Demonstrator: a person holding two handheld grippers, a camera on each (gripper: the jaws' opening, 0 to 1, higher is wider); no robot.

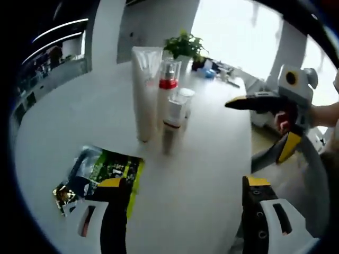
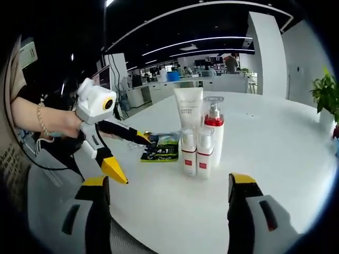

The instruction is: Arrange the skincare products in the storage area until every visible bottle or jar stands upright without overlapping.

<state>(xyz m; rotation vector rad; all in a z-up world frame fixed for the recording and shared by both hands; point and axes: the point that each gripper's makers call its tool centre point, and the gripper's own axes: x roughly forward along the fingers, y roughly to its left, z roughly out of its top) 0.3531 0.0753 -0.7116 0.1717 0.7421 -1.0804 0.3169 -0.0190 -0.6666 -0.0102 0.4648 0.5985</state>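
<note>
Bottles look sorted already: from where I sit every one stands upright on the white tabletop [image 2: 275,137], so I read this as the check-and-tidy step, nearly done.

Left claw [image 1: 185,211]: jaws wide, nothing between them. Right claw [image 2: 169,196]: jaws wide too, empty. In the left gripper view the right one comes in from the right, held by a hand [image 1: 318,114], beside the cluster and not touching it.

Where things sit:
- Tall white tube [image 2: 188,112] stands dead ahead of the right claw, at the back of the group. Long axis vertical, cap end down, flat crimped end up.
- Red-collared pump bottle [image 2: 213,124] is just beside the tube, on its right as the right claw sees it. Axis vertical, pump head up.
- Two small red-banded bottles [image 2: 197,153] stand in front, nearest the right claw, touching or nearly so; I can't tell which. Axes vertical.
- From the left claw the same group is ahead and slightly left, with a further small clear-capped item [image 1: 186,98] behind; too blurred to name.
- Green-black sachet [image 1: 106,172] lies flat just ahead of the left claw's left jaw.

How I'd do it well: don't barge the cluster. If spacing needs fixing, approach one front bottle from its open side, grip low on the body, slide it clear, and keep it vertical. The tube is top-heavy on its cap; a nudge could topple it.
</note>
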